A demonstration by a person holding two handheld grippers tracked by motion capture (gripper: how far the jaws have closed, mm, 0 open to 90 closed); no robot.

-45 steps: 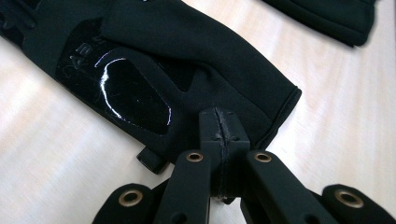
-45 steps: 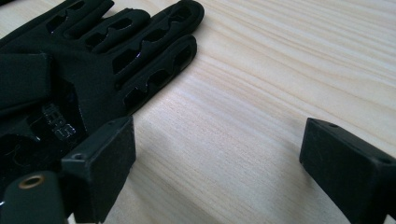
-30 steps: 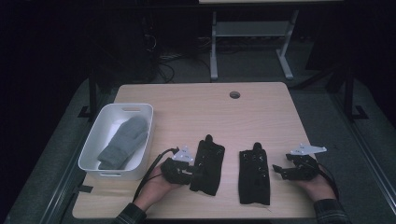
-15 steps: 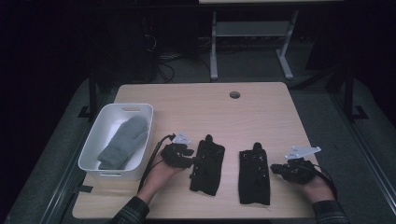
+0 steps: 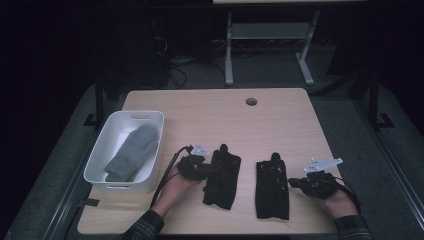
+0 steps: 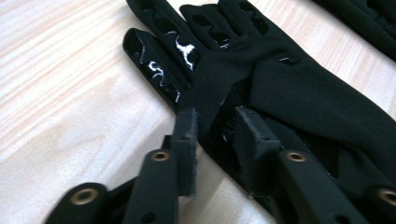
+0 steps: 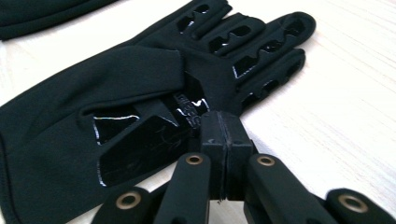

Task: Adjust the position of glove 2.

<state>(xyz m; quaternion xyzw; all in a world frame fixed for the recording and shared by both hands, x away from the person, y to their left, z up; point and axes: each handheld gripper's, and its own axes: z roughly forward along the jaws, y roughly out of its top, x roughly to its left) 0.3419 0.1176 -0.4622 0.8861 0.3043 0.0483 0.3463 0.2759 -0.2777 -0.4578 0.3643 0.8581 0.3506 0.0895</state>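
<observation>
Two black gloves lie flat on the wooden table (image 5: 210, 115), fingers pointing away from me. My left gripper (image 5: 205, 170) is at the left glove (image 5: 221, 175). In the left gripper view it (image 6: 217, 126) stands narrowly open, its jaws straddling the edge of that glove (image 6: 289, 88) near the thumb. My right gripper (image 5: 292, 182) is at the right edge of the right glove (image 5: 272, 189). In the right gripper view its jaws (image 7: 223, 119) are pressed together, tips touching the edge of that glove (image 7: 140, 79); I see no fabric between the pads.
A white bin (image 5: 95, 170) stands at the table's left with a grey mitten (image 5: 132, 150) inside. A cable hole (image 5: 251, 101) sits near the far edge. A metal stand (image 5: 270, 30) is on the floor beyond the table.
My left gripper has slid right up to the left glove. My right gripper has moved left and down to the right glove's edge.
</observation>
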